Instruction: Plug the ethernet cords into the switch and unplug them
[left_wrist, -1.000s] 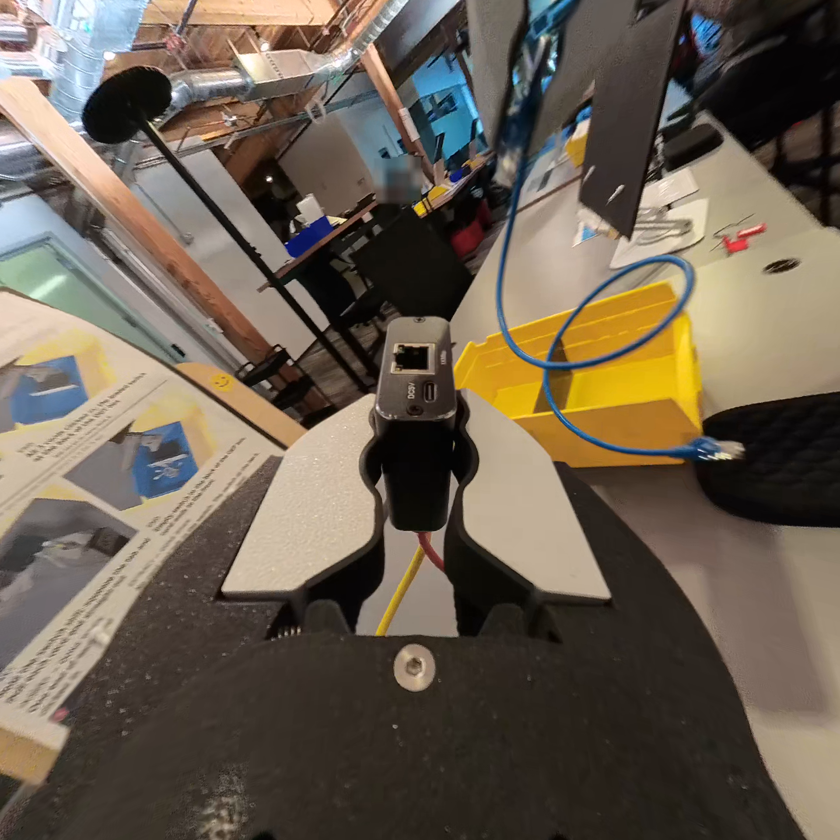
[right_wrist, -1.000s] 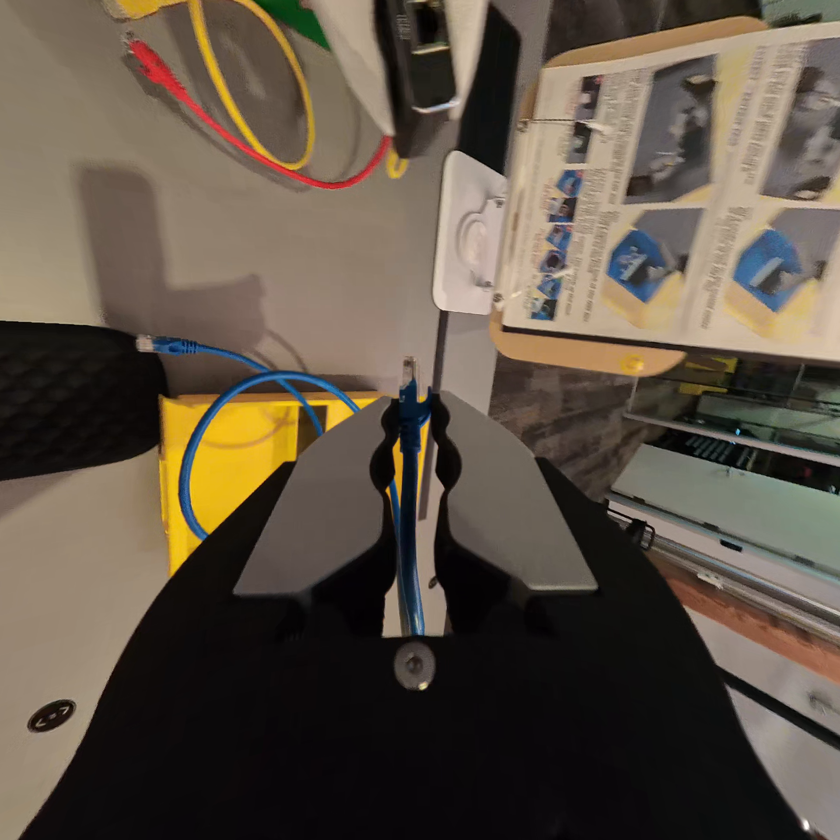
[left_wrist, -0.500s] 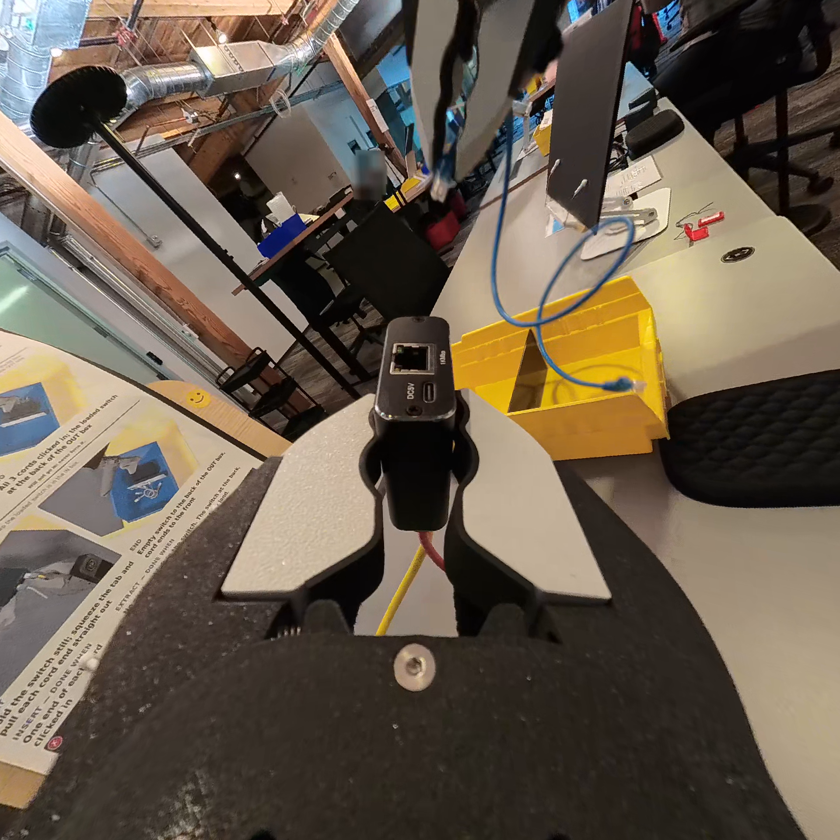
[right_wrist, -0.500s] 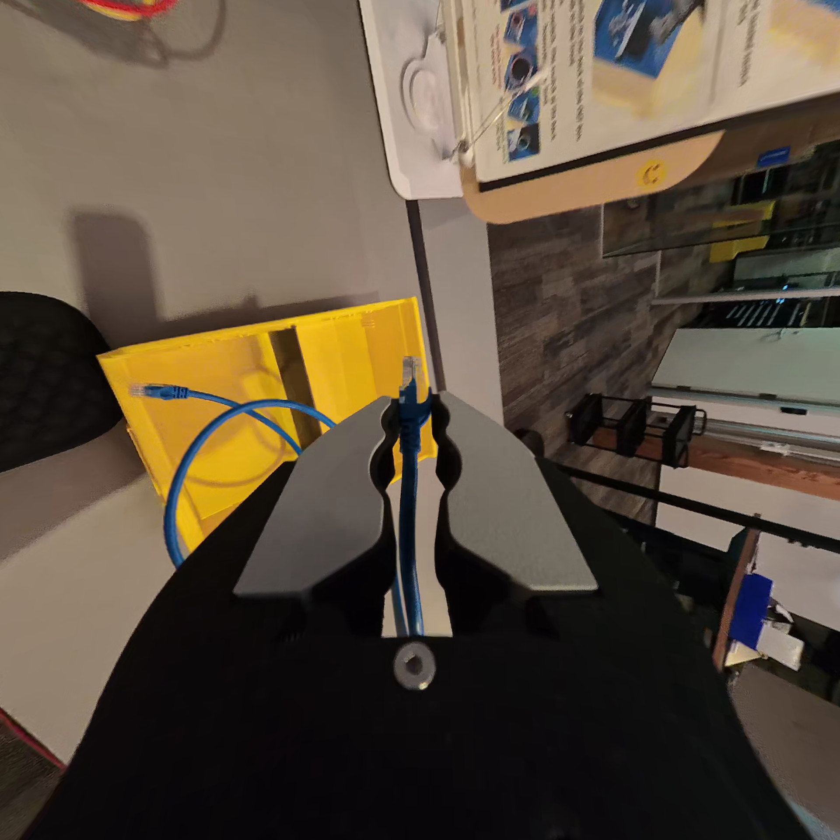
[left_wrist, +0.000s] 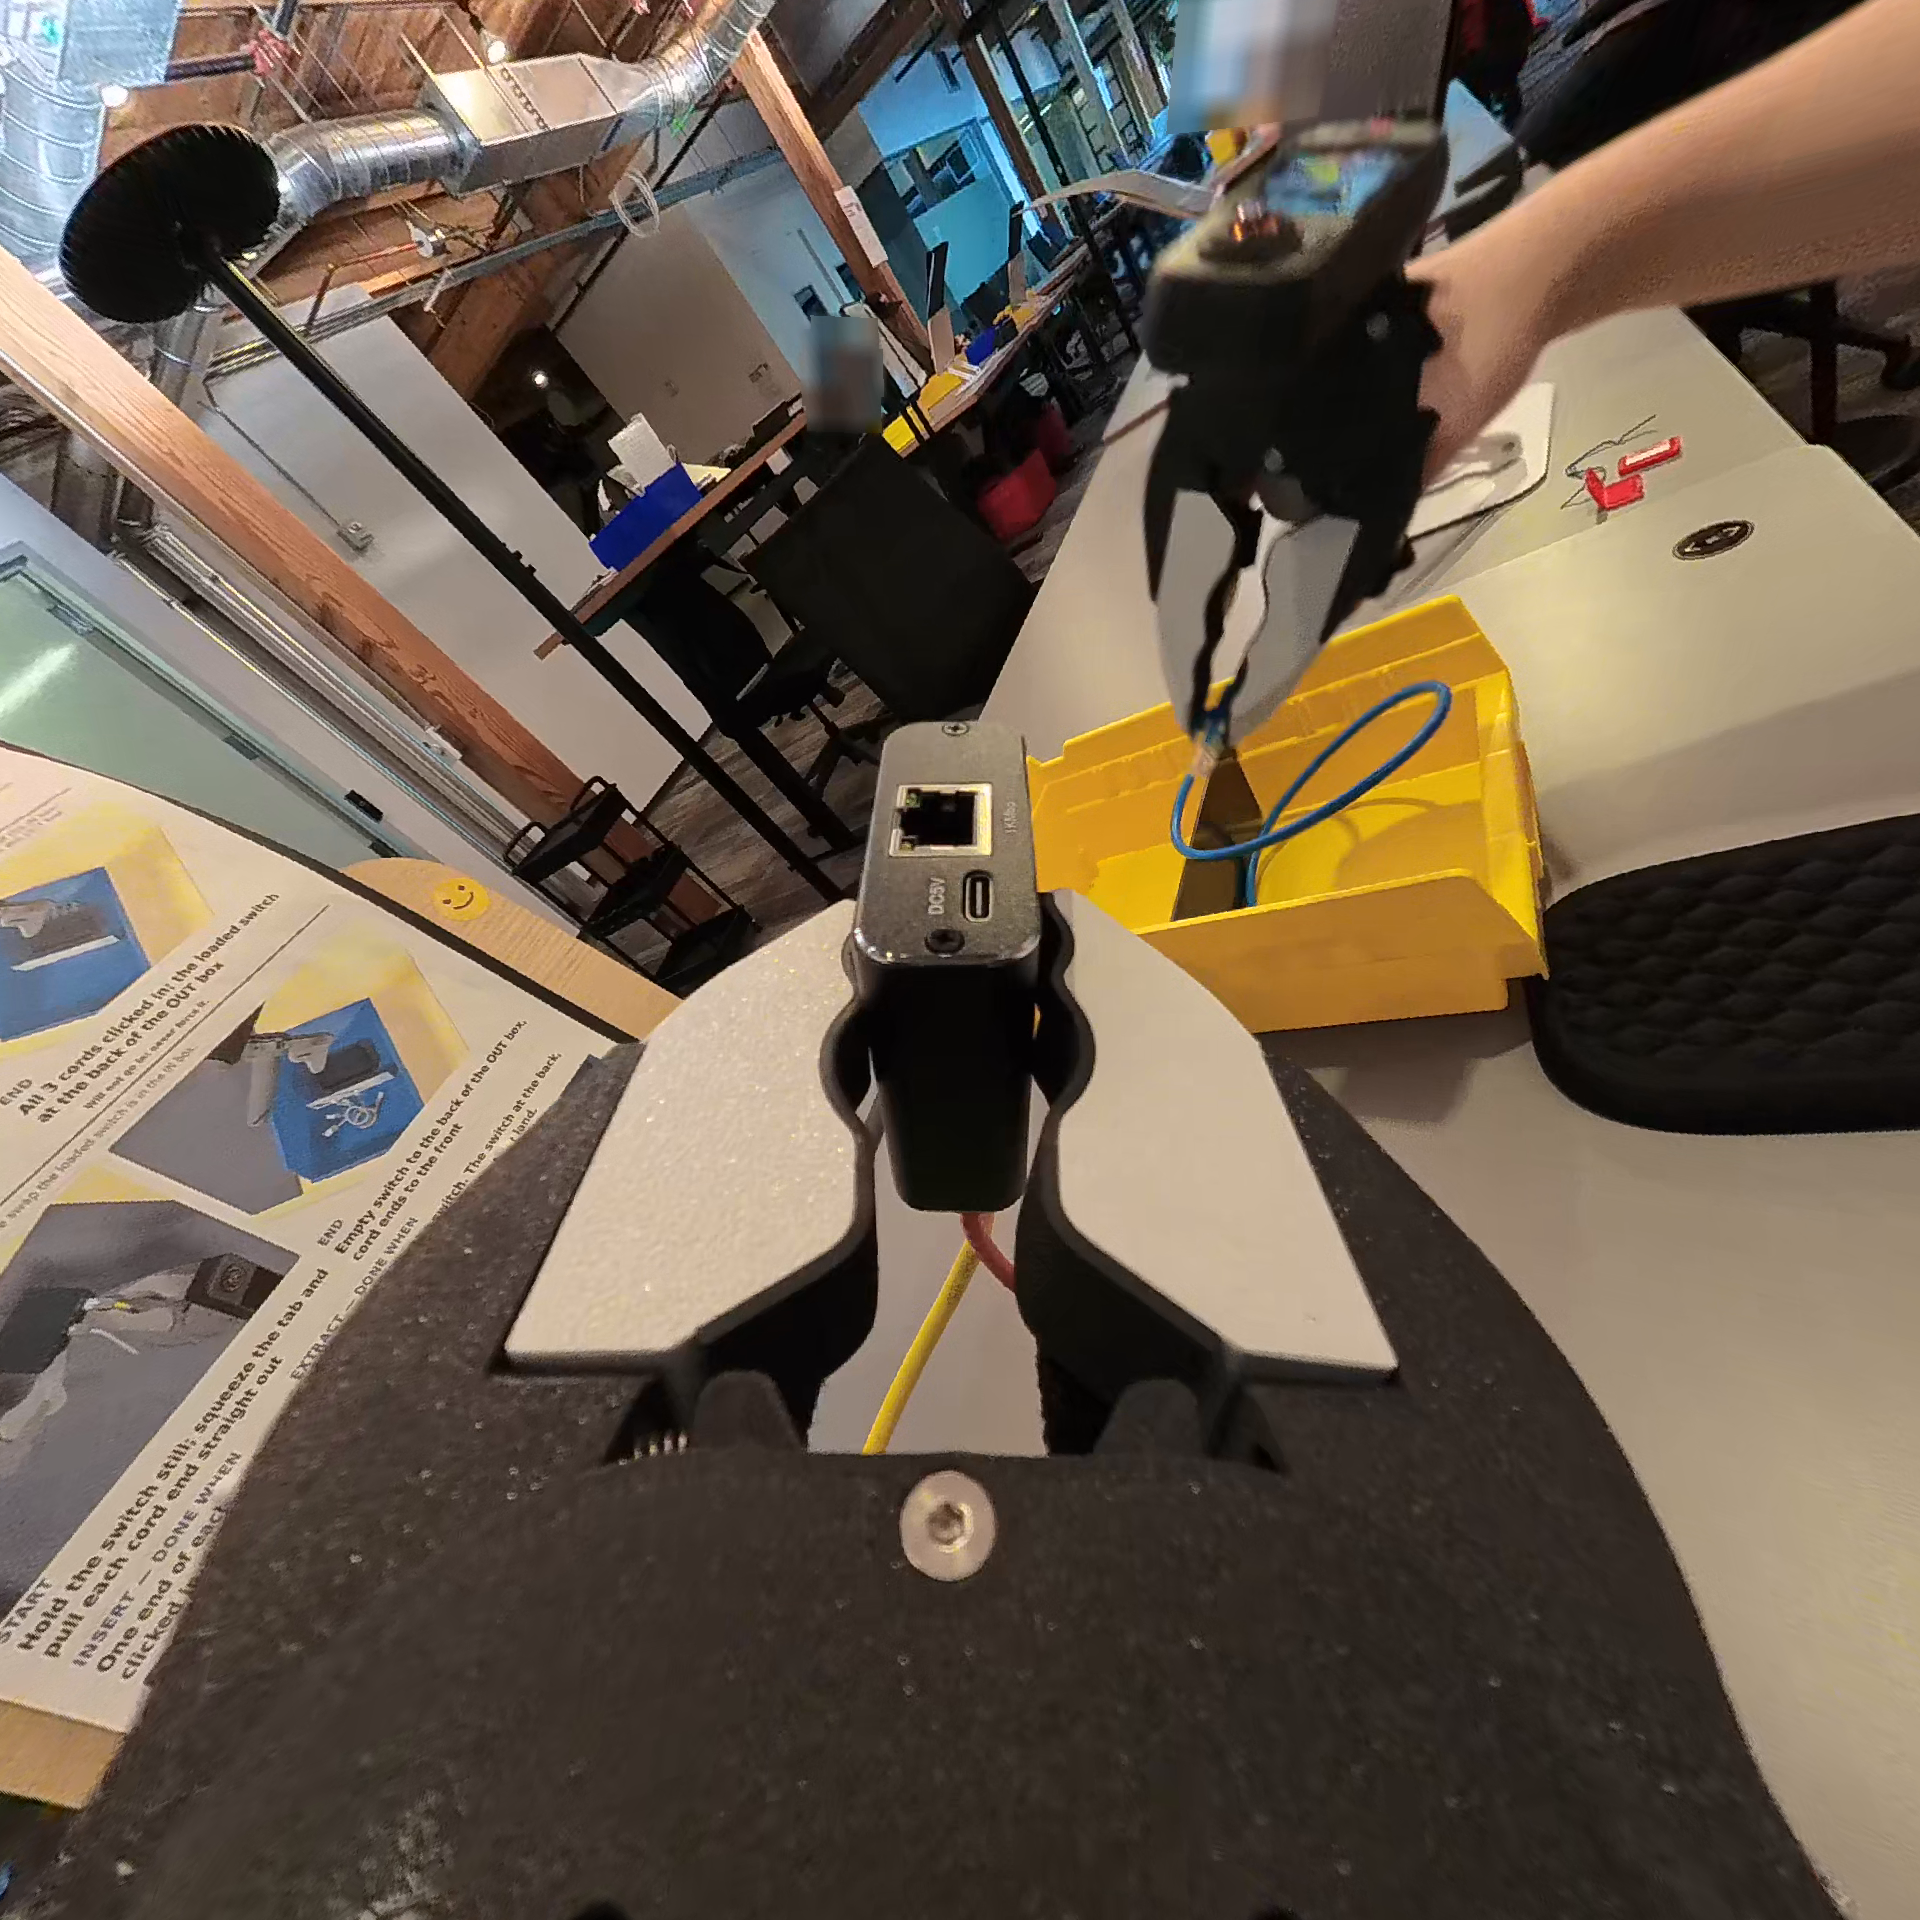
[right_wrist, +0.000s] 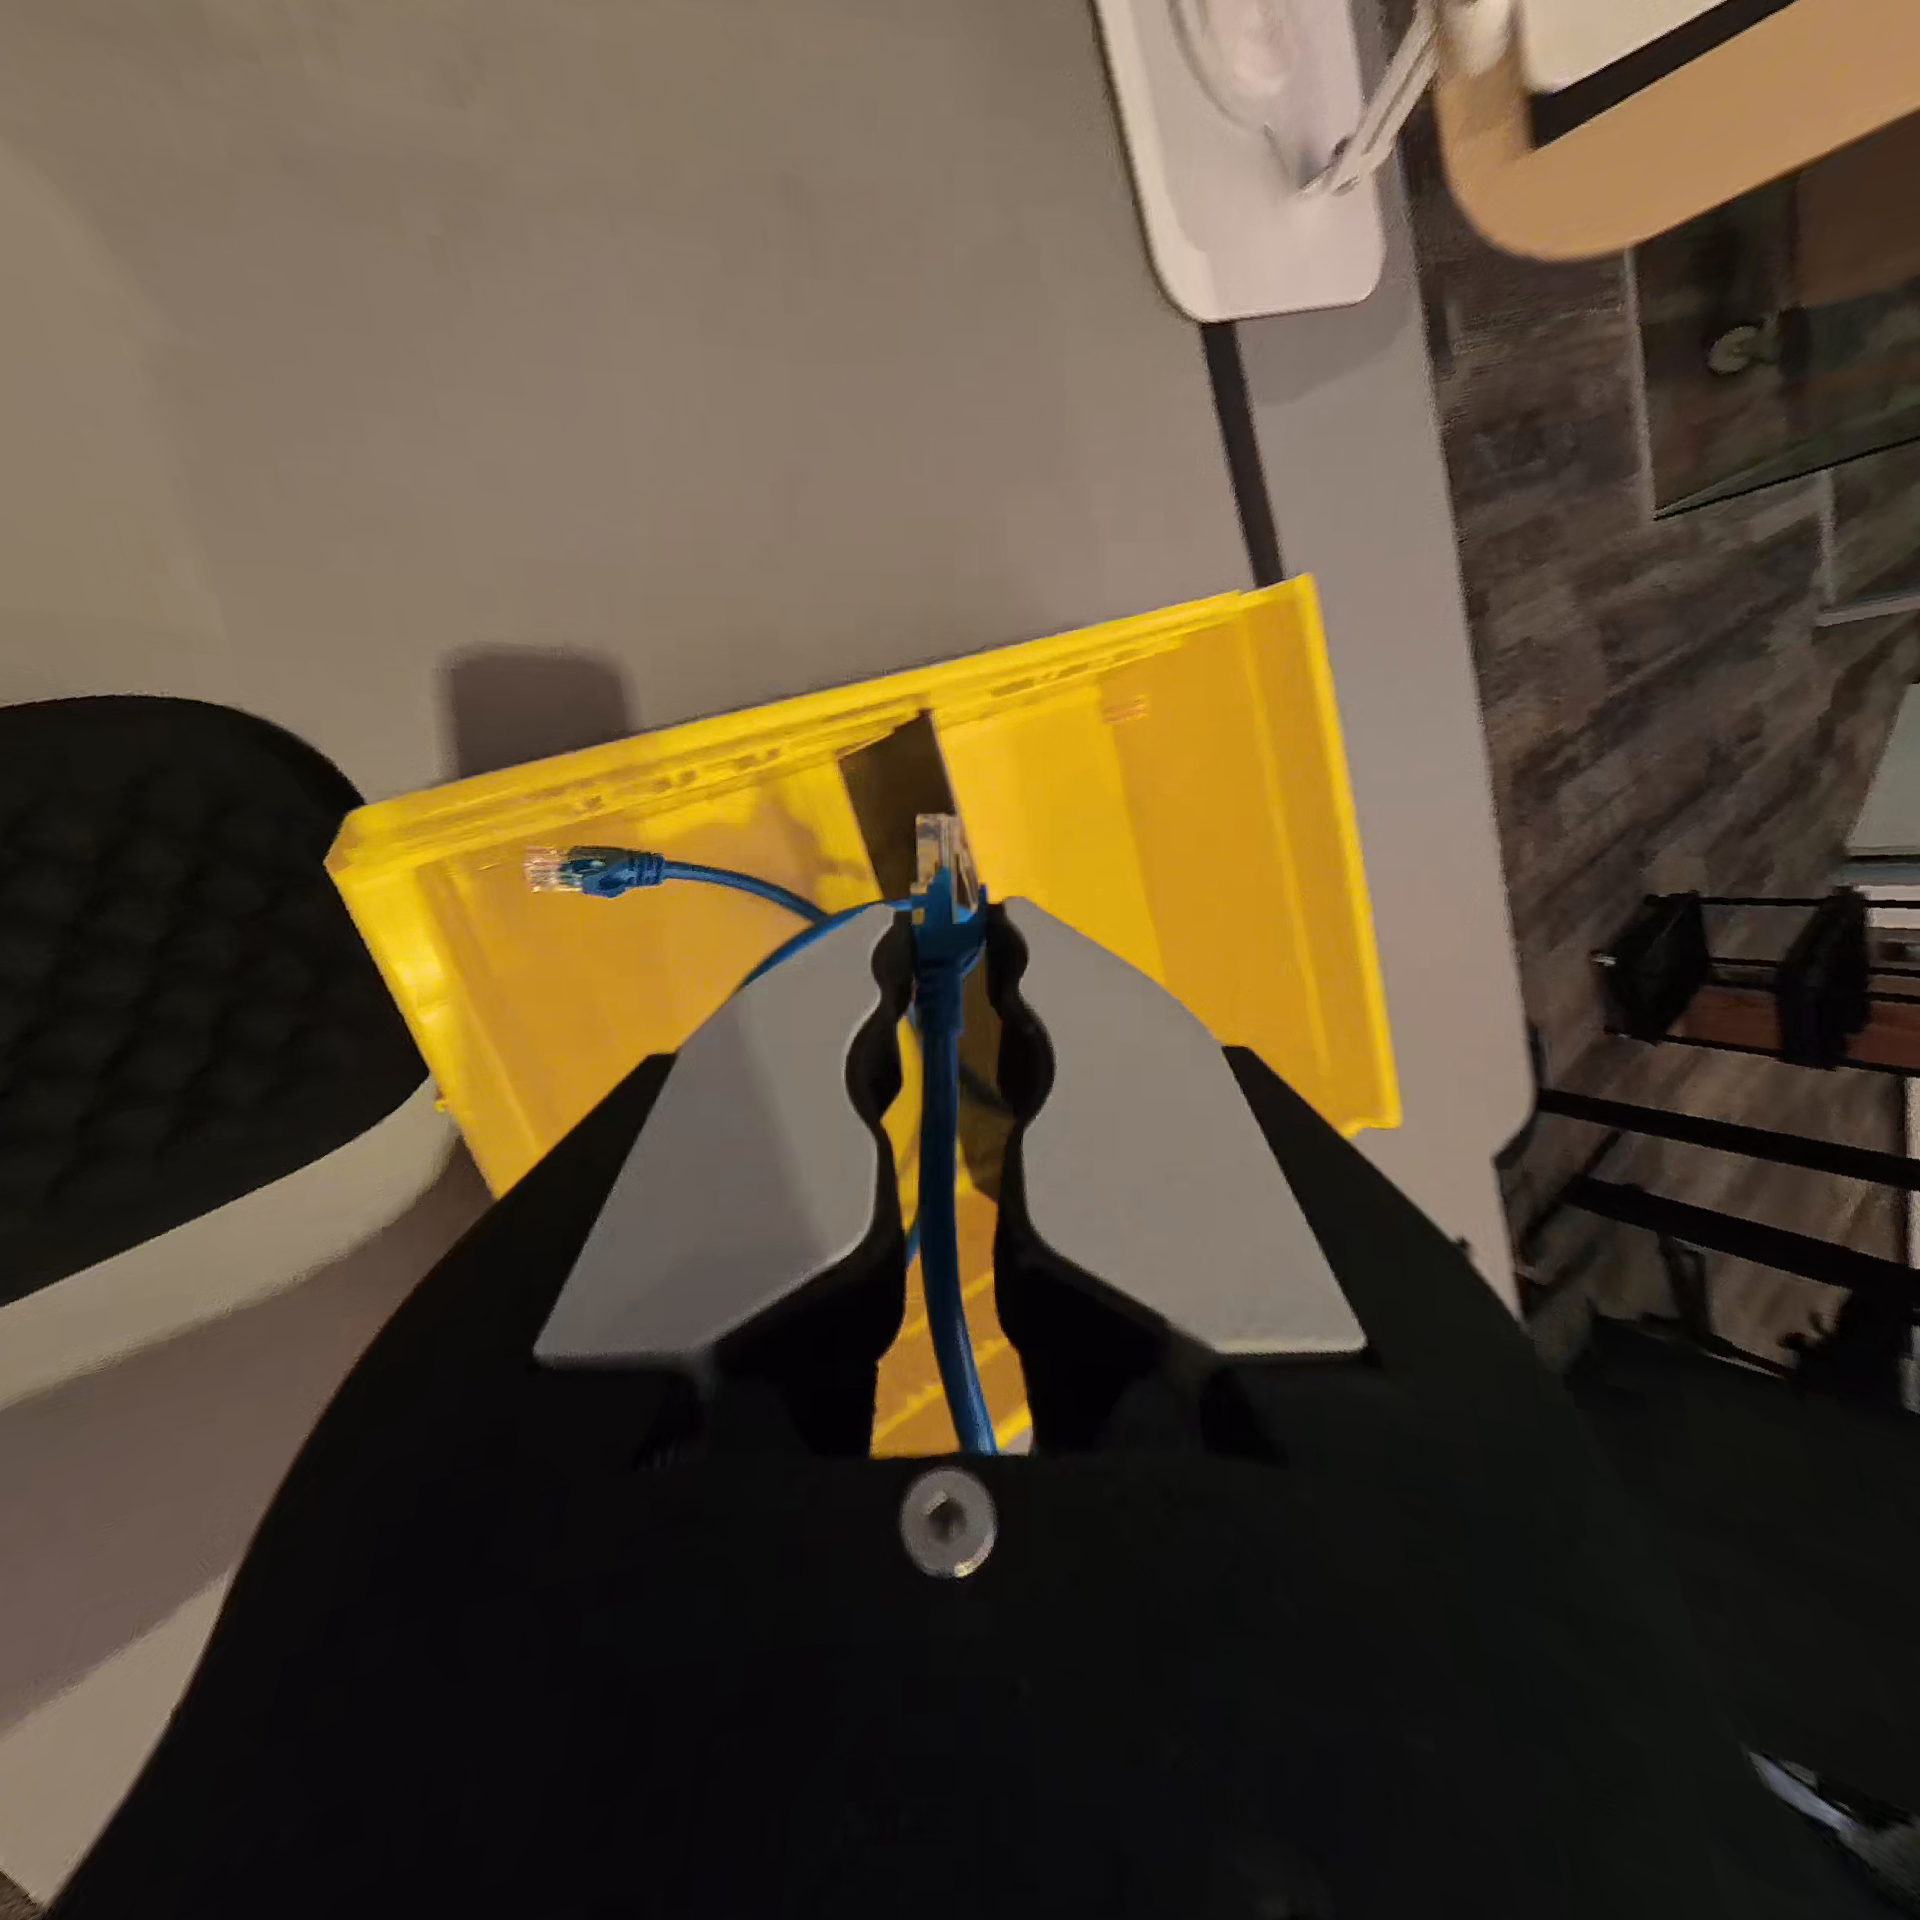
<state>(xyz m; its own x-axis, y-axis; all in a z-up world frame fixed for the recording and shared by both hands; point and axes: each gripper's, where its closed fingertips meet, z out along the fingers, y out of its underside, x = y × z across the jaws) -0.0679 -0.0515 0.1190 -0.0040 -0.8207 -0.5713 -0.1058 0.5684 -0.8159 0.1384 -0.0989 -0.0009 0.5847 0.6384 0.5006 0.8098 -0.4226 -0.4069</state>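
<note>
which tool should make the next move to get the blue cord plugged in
Right. The right tool already pinches the blue cord just behind its clear plug, tip pointing forward. The left tool is occupied clamping the switch, whose open port faces outward, so it should just steady it.

left tool (left_wrist: 951, 997) clamped, right tool (right_wrist: 940, 914) pinching

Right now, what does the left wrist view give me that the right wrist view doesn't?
Only the left wrist view shows the switch clamped in the left gripper, its empty port facing out, plus the yellow cord and red cord behind it. Only the right wrist view shows the blue cord's free plug. Both show the right gripper holding the blue cord over the yellow bin.
</note>
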